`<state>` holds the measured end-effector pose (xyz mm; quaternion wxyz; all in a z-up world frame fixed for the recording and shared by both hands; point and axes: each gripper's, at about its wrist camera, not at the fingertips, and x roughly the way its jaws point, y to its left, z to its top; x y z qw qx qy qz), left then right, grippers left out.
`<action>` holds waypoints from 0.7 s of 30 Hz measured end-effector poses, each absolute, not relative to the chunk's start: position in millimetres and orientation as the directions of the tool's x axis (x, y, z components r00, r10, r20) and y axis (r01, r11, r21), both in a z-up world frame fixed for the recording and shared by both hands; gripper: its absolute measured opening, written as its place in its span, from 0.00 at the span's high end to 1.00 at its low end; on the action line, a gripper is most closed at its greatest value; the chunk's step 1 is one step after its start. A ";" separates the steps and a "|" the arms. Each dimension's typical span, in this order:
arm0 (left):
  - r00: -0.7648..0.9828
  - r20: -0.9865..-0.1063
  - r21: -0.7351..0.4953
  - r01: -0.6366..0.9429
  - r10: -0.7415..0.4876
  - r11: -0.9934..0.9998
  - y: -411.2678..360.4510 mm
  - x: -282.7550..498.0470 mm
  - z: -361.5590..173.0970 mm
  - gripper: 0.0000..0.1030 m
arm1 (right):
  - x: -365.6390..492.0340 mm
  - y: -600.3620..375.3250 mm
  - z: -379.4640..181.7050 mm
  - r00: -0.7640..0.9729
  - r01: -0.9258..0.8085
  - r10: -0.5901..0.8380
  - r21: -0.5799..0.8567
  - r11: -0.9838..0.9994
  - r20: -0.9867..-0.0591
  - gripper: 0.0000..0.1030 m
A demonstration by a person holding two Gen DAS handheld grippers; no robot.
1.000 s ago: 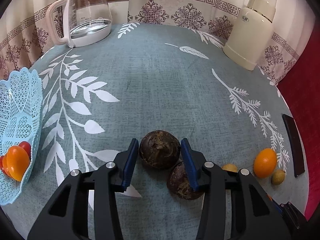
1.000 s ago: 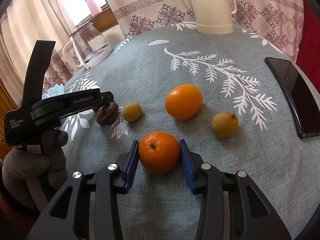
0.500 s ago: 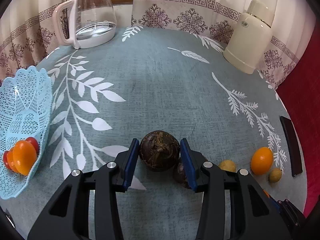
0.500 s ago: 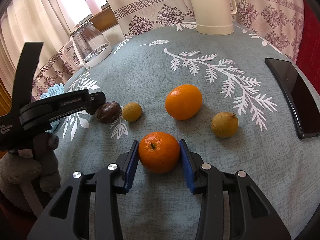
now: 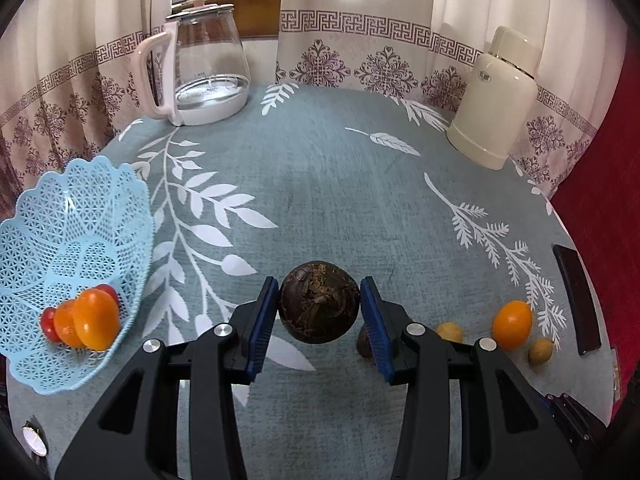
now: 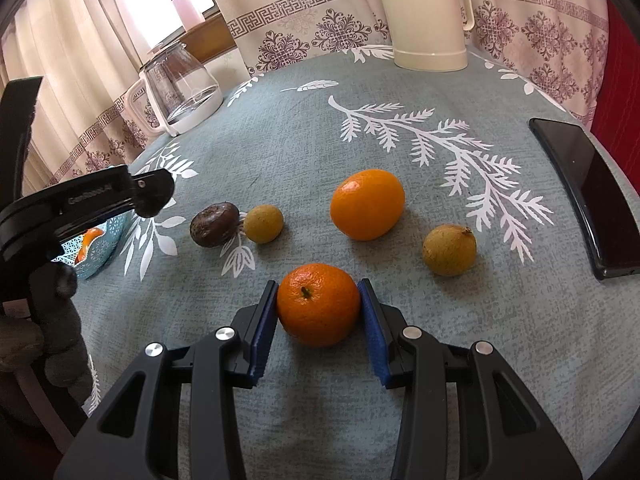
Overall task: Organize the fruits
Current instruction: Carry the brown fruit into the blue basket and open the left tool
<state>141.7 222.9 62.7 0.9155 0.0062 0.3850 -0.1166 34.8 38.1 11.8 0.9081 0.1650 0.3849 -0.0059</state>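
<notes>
My left gripper (image 5: 319,285) is shut on a dark brown wrinkled fruit (image 5: 318,307) and holds it above the teal tablecloth. Left of it stands a light blue lattice basket (image 5: 80,200) with orange fruit (image 5: 94,318) and small red ones (image 5: 50,320) inside. My right gripper (image 6: 319,286) is shut on a tangerine (image 6: 319,306) that rests on the cloth. In the right wrist view the left gripper (image 6: 152,196) hovers at the left, held by a gloved hand. A second dark fruit (image 6: 214,224), two small yellow fruits (image 6: 263,224) (image 6: 450,249) and an orange (image 6: 367,204) lie on the table.
A glass kettle (image 5: 204,68) stands at the back left and a cream flask (image 5: 496,100) at the back right. A black phone (image 6: 588,192) lies near the right edge. A red surface borders the table on the right.
The left gripper has risen with the dark fruit, leaving the second dark fruit on the cloth below. The right gripper and tangerine have not moved.
</notes>
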 end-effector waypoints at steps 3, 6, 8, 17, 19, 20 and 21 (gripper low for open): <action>0.685 -0.699 -0.079 0.209 -0.204 0.975 228.7 139.1 66.3 0.58 | 35.0 38.5 11.9 0.703 0.138 0.112 0.290 0.947 -0.702 0.60; 0.695 -0.691 -0.081 0.198 -0.198 0.977 235.4 136.9 70.3 0.58 | 34.8 38.6 11.8 0.703 0.139 0.108 0.285 0.948 -0.703 0.60; 0.702 -0.685 -0.083 0.190 -0.195 0.978 239.9 135.6 72.8 0.58 | 34.9 39.1 11.9 0.702 0.139 0.105 0.280 0.950 -0.705 0.60; 0.730 -0.662 -0.097 0.141 -0.170 0.985 267.9 132.2 82.3 0.58 | 35.3 42.1 12.2 0.699 0.142 0.087 0.257 0.956 -0.710 0.60; 0.734 -0.659 -0.103 0.130 -0.166 0.986 274.7 132.0 83.7 0.58 | 35.4 42.7 12.4 0.698 0.143 0.082 0.251 0.957 -0.711 0.60; 0.737 -0.656 -0.108 0.121 -0.162 0.987 279.4 131.5 84.6 0.58 | 35.5 43.2 12.6 0.698 0.143 0.080 0.248 0.958 -0.712 0.60; 0.740 -0.654 -0.110 0.115 -0.159 0.987 282.9 131.2 85.2 0.58 | 35.5 43.6 12.6 0.697 0.144 0.078 0.246 0.959 -0.712 0.60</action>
